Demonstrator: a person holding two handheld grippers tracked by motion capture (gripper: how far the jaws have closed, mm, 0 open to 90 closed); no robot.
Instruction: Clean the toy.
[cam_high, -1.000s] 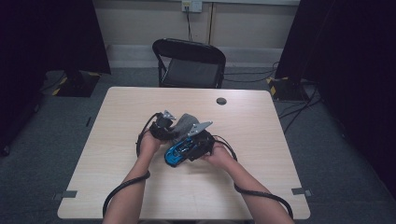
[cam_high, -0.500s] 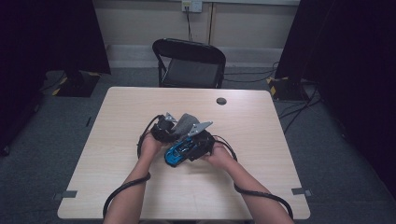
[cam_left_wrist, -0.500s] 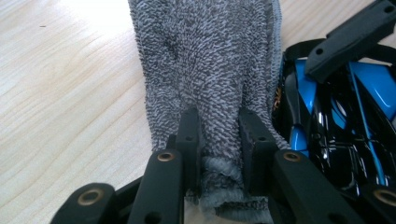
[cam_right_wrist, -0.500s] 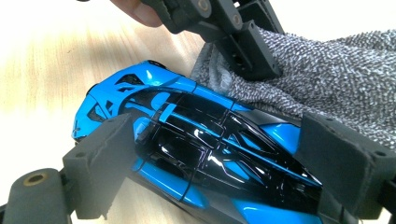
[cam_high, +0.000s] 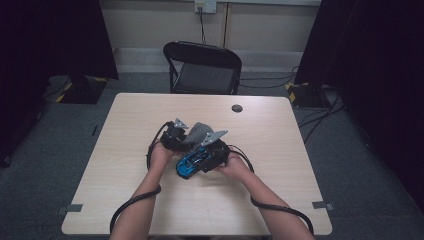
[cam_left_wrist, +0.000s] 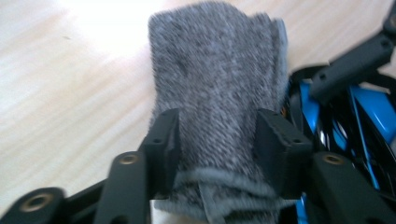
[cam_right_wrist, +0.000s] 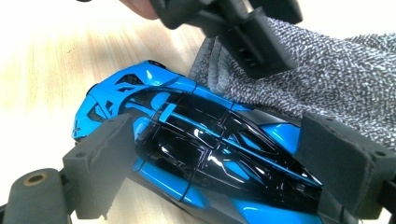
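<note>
The left gripper (cam_left_wrist: 212, 140) has just been opening around the grey sock (cam_left_wrist: 217, 79); the right gripper's (cam_right_wrist: 224, 163) fingers (cam_right_wrist: 100, 163) clamp the blue toy car (cam_right_wrist: 201, 154), so stretch the cuff wide before feeding it in.

Black folding chair (cam_high: 202, 67) behind table (cam_high: 280, 150); small dark disc (cam_high: 237, 108) on tabletop.

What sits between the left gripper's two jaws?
A grey knitted sock fills the gap of the left gripper, seen in the left gripper view; the jaws have just been opening.
</note>
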